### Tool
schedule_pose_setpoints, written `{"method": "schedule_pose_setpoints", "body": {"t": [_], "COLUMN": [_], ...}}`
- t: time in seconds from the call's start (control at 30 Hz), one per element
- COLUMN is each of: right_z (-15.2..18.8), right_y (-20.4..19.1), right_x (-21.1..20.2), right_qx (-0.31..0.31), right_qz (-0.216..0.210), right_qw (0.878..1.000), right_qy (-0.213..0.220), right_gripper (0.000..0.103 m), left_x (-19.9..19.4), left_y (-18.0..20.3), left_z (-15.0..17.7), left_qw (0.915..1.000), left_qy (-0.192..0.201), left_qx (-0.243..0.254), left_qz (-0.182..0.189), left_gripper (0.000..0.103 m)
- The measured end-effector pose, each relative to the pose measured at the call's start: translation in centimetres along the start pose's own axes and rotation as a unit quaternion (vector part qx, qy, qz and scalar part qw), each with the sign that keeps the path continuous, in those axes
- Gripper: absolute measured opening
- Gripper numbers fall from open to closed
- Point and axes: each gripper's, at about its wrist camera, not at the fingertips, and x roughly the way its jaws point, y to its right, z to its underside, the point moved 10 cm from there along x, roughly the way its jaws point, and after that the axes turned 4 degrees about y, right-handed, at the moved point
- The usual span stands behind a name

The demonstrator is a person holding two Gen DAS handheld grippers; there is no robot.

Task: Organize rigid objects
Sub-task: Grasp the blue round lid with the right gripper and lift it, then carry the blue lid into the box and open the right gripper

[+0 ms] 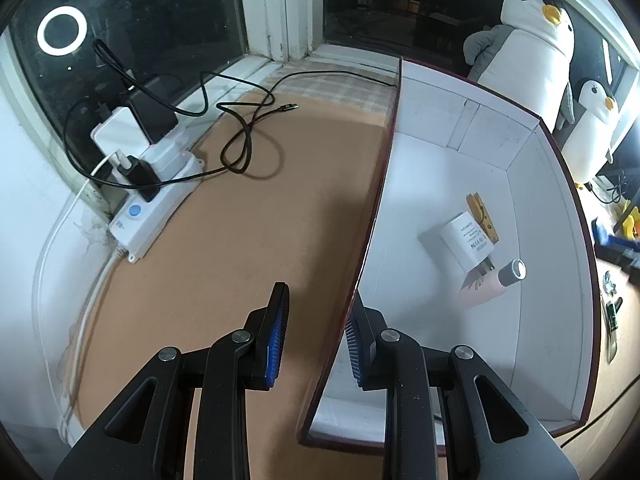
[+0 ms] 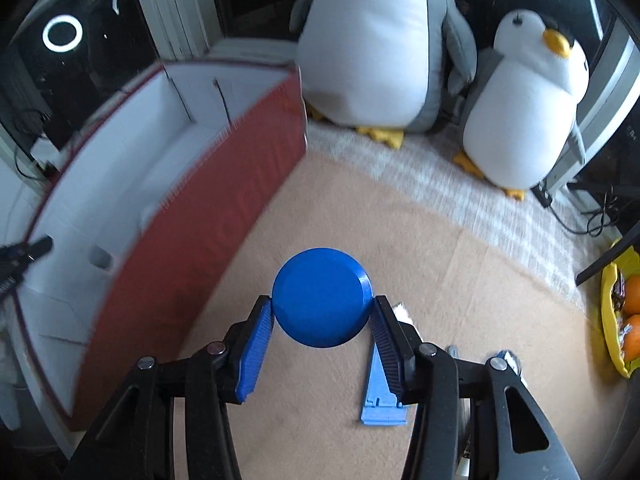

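A red box with a white inside [image 1: 448,152] stands on the tan mat; it also shows at the left of the right wrist view [image 2: 224,184]. In it lie a white charger [image 1: 466,244], a wooden clothespin [image 1: 482,216] and a pink tube with a grey cap [image 1: 492,282]. My left gripper [image 1: 318,320] is open and straddles the box's near left wall, one finger outside, one inside. My right gripper [image 2: 324,312] is shut on a round blue disc [image 2: 322,296], held above the mat to the right of the box.
A white power strip [image 1: 156,184] with plugs and a black cable [image 1: 248,132] lie at the left by the window. Two plush penguins [image 2: 524,120] stand behind the box. A blue flat piece [image 2: 382,396] lies on the mat under my right gripper. A yellow bowl of oranges [image 2: 620,320] sits at the right.
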Motion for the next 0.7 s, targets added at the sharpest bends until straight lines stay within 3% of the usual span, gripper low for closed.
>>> {"method": "schedule_pose_setpoints", "body": {"t": [0.17,0.4,0.7], "right_z": [-3.6,-6.9,-8.6], "right_y": [-2.5,-6.8,-11.3], "right_x": [-1.5,-1.0,3.3], "right_qx": [-0.011,-0.051,-0.105], "right_qz": [-0.026,-0.043,-0.046], "right_qw": [0.999,0.997,0.993], "right_qy": [0.028,0.036,0.004], "right_gripper": [0.046,0.046,0.046], "left_x": [0.3,0.6,0.9], "left_y": [0.2,0.8,0.9], "left_z": [-0.2,-0.4,-0.5], "left_qw": [1.0,0.9999,0.9996], "left_qy": [0.002,0.005,0.003], "left_qx": [0.0,0.007,-0.001], "left_qz": [0.008,0.014,0.027], "left_gripper": [0.021,0.011,0.01]}}
